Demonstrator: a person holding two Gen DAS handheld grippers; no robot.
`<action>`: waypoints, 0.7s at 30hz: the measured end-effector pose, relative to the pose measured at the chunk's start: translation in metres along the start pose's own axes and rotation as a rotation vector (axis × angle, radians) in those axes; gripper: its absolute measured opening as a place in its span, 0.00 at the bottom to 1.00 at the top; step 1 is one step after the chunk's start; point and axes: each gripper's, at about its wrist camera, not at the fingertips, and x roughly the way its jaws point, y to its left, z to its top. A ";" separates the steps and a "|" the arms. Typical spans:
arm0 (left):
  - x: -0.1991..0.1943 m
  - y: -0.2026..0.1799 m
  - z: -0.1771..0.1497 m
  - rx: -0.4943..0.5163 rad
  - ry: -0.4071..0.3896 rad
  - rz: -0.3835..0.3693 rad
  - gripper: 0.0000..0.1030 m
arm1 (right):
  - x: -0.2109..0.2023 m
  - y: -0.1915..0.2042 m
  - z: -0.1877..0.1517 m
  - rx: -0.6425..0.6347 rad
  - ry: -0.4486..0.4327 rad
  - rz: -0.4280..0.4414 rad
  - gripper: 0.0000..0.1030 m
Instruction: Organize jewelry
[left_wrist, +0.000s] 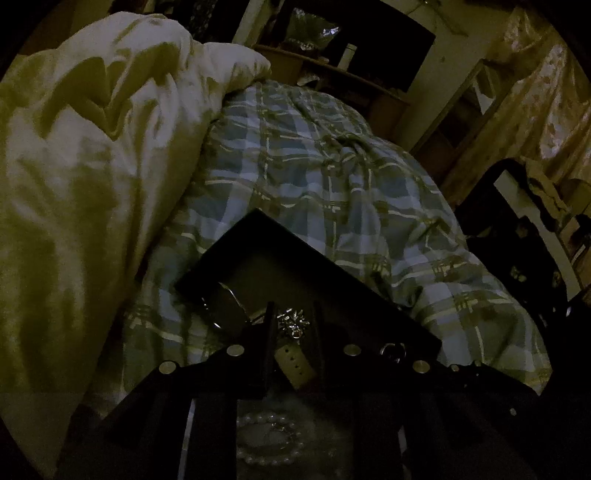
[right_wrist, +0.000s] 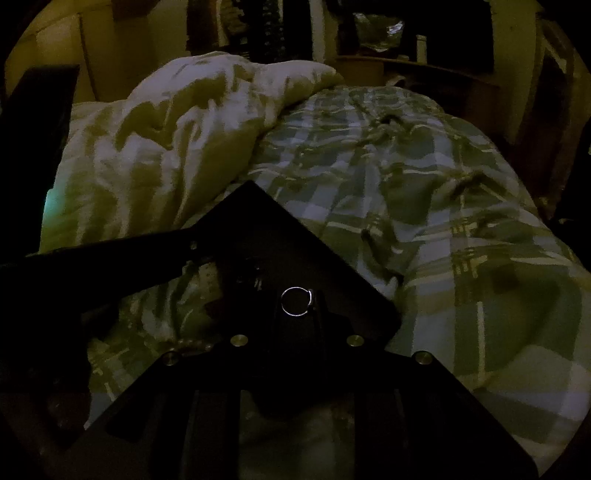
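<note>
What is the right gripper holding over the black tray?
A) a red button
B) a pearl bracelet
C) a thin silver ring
C: in the right wrist view, a thin silver ring sits at the right gripper fingertips, above the flat black tray on the plaid bedcover.

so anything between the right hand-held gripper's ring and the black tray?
Nothing visible. The right hand-held gripper has the ring at its fingertips directly over the black tray. The left hand-held gripper is off to the side, not in the path.

Dim bedroom (plaid bed (left_wrist: 332, 177))
</note>
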 end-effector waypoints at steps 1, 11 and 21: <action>0.000 0.000 0.000 0.004 -0.001 0.002 0.17 | 0.000 0.000 0.000 0.001 -0.001 -0.002 0.19; -0.004 0.007 -0.001 -0.009 -0.022 0.029 0.41 | -0.004 0.005 -0.002 -0.025 -0.023 -0.031 0.43; -0.023 0.029 -0.013 -0.051 -0.046 0.088 0.61 | -0.003 0.010 -0.003 -0.052 -0.013 -0.036 0.44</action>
